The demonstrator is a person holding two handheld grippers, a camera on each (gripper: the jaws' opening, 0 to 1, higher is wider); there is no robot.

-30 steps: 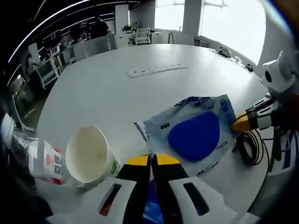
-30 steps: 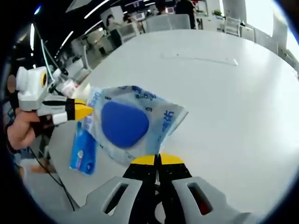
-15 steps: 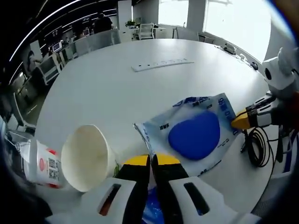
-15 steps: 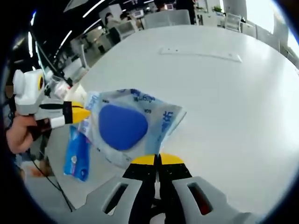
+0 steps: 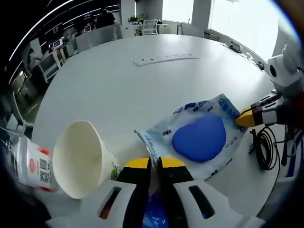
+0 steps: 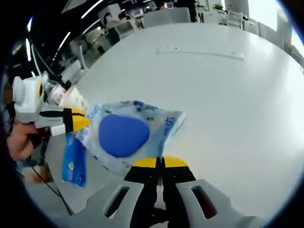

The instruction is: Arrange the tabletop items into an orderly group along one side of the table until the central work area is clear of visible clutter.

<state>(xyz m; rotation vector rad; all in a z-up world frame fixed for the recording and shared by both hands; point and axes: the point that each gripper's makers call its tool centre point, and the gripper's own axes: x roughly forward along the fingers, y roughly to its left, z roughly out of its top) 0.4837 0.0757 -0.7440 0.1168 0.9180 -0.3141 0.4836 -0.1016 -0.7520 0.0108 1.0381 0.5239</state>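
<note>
you hold a pale blue plastic packet [image 5: 202, 140] with a dark blue oval in its middle, stretched between your two grippers just above the white bench [image 5: 109, 90]. in the left gripper view your left gripper [image 5: 153, 164] has its yellow-tipped fingers almost together, pinching one corner of the packet. your right gripper [image 5: 244, 118] comes in from the right and touches the opposite edge. in the right gripper view the right gripper [image 6: 159, 163] has narrow fingers that grip the packet [image 6: 126, 135] at its near edge, and the left gripper [image 6: 80, 122] meets its far side. a hand [image 6: 19, 142] holds that gripper. a white paper cup [image 5: 78, 159] lies on its side just beside your left fingers, its open mouth toward the camera. a small blue pack [image 6: 73, 161] lies below the packet, near the bench edge. a black cable [image 5: 263, 152] is coiled beside the right gripper. a white power strip [image 5: 164, 59] lies well apart, across the bench.
</note>
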